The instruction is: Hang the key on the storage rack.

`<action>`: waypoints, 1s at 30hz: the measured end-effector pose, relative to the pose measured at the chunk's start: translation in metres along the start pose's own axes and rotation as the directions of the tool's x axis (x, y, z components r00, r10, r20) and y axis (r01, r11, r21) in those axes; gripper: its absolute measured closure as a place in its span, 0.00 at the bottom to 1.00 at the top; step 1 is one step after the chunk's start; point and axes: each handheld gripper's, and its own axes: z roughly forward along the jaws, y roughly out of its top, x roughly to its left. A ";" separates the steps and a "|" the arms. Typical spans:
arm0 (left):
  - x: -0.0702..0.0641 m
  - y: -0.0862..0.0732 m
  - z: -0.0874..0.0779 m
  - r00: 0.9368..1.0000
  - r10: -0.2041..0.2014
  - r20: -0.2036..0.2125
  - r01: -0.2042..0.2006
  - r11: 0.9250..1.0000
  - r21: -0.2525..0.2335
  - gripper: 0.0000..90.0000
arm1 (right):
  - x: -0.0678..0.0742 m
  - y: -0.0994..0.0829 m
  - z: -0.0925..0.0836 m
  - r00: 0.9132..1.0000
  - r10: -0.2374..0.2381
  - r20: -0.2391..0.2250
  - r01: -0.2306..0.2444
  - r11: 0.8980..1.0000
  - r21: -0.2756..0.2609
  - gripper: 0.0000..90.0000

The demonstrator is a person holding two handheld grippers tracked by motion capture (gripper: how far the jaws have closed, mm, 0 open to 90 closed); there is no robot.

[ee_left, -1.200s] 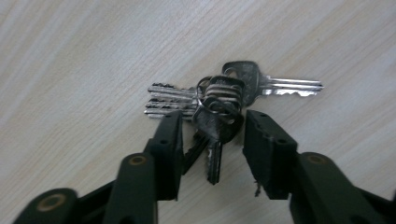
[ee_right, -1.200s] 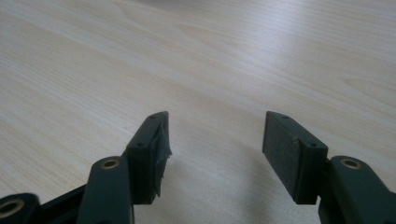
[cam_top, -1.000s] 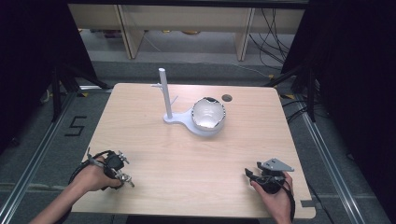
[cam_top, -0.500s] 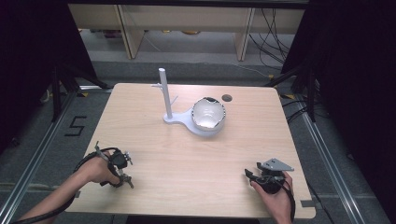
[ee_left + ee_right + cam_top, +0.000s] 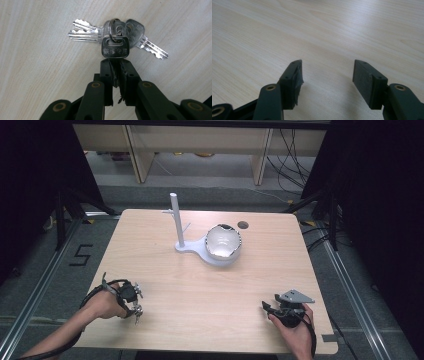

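Note:
A bunch of silver keys [image 5: 117,35] on a ring lies fanned over the pale wooden table [image 5: 200,285]. My left gripper [image 5: 117,65] has just been closing and is now shut on the blade of the dark-headed key [image 5: 115,48], whose head sticks out past the pads. In the high view the left gripper [image 5: 131,301] sits near the table's front left, the keys [image 5: 136,310] glinting at its tip. At the front right, my right gripper [image 5: 266,308] rests low over bare wood. Its jaws stand open in the right gripper view [image 5: 327,72] with nothing between them.
A white stand with an upright post [image 5: 175,220] and a white bowl-like shell [image 5: 223,242] on its base stands at the table's middle back. A small round hole [image 5: 243,225] lies behind it. Dark frames and cables flank the table.
The left forearm has shifted slightly while its gripper stays at the same spot by the keys. The right hand has not moved.

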 end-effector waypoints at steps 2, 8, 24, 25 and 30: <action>0.000 0.000 0.000 1.000 -0.011 -0.003 0.011 1.000 -0.010 0.90 | 0.000 0.000 0.000 1.000 -0.002 0.005 0.002 1.000 -0.003 0.47; -0.001 -0.001 -0.010 1.000 -0.016 -0.019 0.016 1.000 -0.024 0.91 | 0.000 0.000 0.000 1.000 0.000 0.003 0.000 1.000 0.001 0.47; -0.002 0.004 -0.037 0.998 -0.023 -0.066 0.019 0.998 -0.054 0.91 | -0.001 0.000 0.000 1.000 0.000 -0.015 0.001 1.000 0.010 0.47; -0.001 0.004 -0.039 0.997 -0.022 -0.074 0.017 0.998 -0.068 0.91 | -0.001 0.000 0.000 1.000 0.000 -0.015 0.000 1.000 0.010 0.47; 0.001 0.006 -0.053 0.995 -0.022 -0.099 0.012 0.995 -0.096 0.91 | 0.000 0.000 0.000 1.000 -0.001 -0.012 0.001 1.000 0.010 0.47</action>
